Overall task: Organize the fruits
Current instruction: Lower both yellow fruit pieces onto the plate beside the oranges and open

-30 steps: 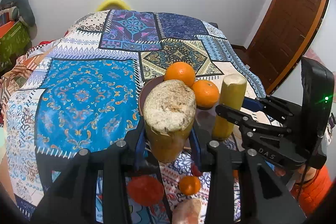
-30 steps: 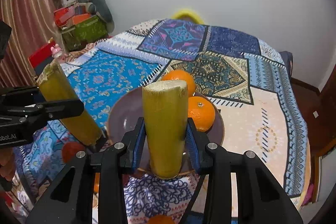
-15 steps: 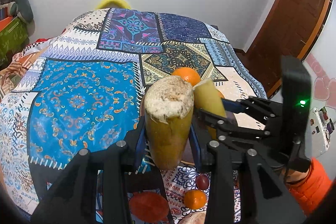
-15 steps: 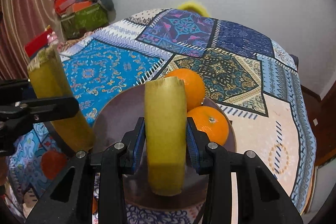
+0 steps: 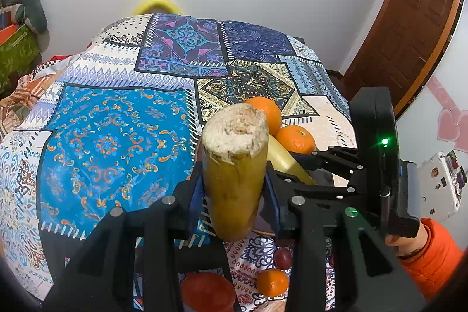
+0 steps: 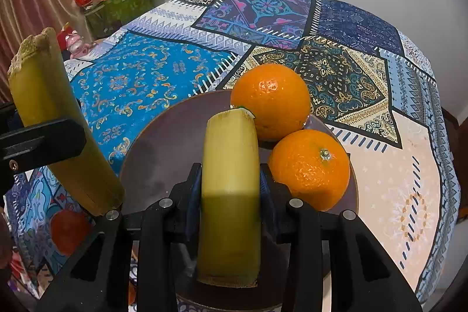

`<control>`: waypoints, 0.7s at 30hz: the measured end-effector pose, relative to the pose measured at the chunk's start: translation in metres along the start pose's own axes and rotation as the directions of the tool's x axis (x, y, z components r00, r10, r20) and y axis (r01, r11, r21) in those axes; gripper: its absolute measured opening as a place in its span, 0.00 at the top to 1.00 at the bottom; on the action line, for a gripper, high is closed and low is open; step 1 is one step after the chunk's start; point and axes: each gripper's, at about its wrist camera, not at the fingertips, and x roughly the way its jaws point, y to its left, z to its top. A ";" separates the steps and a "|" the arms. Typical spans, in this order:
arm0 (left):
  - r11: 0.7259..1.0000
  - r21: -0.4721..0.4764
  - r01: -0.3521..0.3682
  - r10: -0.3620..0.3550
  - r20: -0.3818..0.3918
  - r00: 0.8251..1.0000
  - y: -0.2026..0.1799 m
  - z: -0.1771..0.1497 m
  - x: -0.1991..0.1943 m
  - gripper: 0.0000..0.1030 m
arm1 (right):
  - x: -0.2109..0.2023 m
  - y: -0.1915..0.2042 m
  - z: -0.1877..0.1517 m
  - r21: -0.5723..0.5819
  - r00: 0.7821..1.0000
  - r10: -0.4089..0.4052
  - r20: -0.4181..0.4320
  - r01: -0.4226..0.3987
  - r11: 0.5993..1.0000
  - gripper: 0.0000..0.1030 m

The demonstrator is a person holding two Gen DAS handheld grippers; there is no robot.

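My left gripper (image 5: pixel 234 189) is shut on a thick yellow-green cane piece (image 5: pixel 234 165) with a pale fibrous cut end, held upright above the patterned cloth. My right gripper (image 6: pixel 230 186) is shut on a second, smoother cane piece (image 6: pixel 231 165), tilted down over the purple-brown plate (image 6: pixel 158 154). Two oranges (image 6: pixel 270 100) (image 6: pixel 310 168) lie on the plate's far right side, right beside this piece. In the left wrist view the right gripper (image 5: pixel 304 170) and its cane piece (image 5: pixel 282 160) sit just right of my left one, in front of the oranges (image 5: pixel 295 138).
A small orange (image 5: pixel 272 282), a dark plum (image 5: pixel 282 258) and a red fruit (image 5: pixel 207 294) lie on the cloth below the grippers. The patchwork cloth (image 5: pixel 117 136) covers the round table. A person's orange sleeve (image 5: pixel 430 259) is at right, a wooden door (image 5: pixel 409 48) behind.
The right gripper has come down and in over the plate with its cane piece, which now sits close beside the oranges and next to the left gripper. The left gripper has hardly moved.
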 end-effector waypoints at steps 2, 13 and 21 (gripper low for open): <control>1.000 0.005 -0.003 0.003 -0.002 1.000 -0.001 0.000 0.001 0.64 | 0.000 -0.001 0.000 0.015 1.000 0.009 -0.001 -0.009 1.000 0.66; 0.999 0.020 -0.026 0.026 -0.014 1.000 -0.005 0.005 0.005 0.64 | -0.042 -0.019 -0.015 0.107 0.994 0.075 0.080 -0.083 0.991 0.60; 1.000 0.031 -0.002 0.004 -0.061 0.998 -0.019 0.016 0.032 0.64 | -0.075 -0.034 -0.034 0.094 0.983 -0.020 0.182 0.003 0.996 0.59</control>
